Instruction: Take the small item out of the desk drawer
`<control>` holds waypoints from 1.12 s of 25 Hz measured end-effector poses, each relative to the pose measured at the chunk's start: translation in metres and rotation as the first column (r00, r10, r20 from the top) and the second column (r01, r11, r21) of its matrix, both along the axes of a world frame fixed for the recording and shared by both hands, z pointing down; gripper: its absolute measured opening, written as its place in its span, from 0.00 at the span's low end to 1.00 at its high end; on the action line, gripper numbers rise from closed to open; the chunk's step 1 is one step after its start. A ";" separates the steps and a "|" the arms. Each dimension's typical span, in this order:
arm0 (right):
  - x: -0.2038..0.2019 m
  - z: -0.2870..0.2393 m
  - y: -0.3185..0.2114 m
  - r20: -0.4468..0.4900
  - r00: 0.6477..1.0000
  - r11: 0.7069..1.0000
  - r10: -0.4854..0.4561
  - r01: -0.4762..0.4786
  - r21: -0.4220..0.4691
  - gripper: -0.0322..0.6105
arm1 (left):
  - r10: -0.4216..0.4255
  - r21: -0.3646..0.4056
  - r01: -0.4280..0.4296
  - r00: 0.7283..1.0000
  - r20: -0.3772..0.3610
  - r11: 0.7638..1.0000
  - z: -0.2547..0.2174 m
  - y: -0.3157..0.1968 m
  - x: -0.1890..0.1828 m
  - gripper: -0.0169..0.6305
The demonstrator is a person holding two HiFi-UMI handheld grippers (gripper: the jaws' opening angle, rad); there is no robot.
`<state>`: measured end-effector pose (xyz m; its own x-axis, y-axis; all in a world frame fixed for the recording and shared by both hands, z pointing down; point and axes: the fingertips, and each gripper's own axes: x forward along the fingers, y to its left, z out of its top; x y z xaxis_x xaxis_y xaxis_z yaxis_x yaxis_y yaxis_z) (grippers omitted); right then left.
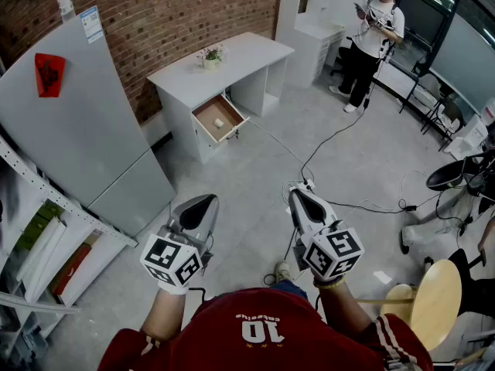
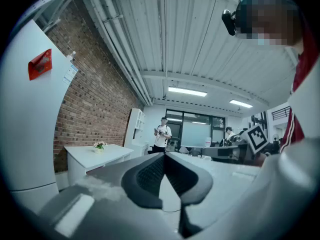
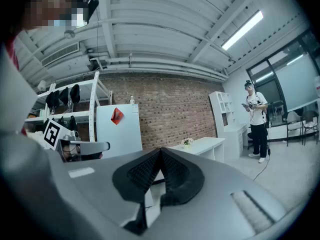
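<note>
Left gripper (image 1: 207, 201), right gripper (image 1: 298, 195) have fingers closed; small white item (image 1: 219, 122) sits in drawer (image 1: 206, 114).

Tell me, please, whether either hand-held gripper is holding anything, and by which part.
Nothing is held. The left hand-held gripper and the right hand-held gripper are both shut and empty; the small item lies in the open desk drawer.
</note>
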<state>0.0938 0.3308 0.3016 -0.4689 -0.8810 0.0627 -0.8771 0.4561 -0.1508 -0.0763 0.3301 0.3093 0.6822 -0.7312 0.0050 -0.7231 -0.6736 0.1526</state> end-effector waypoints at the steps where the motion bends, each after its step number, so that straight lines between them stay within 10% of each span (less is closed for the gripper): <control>1: -0.001 0.000 0.002 -0.005 1.000 1.000 0.000 0.000 -0.001 0.05 | -0.003 0.002 0.003 1.000 0.001 1.000 0.000 0.001 -0.001 0.03; 28: -0.013 -0.005 0.010 -0.006 1.000 1.000 -0.014 0.014 -0.001 0.05 | -0.018 -0.001 0.018 1.000 -0.014 1.000 0.002 0.007 -0.013 0.03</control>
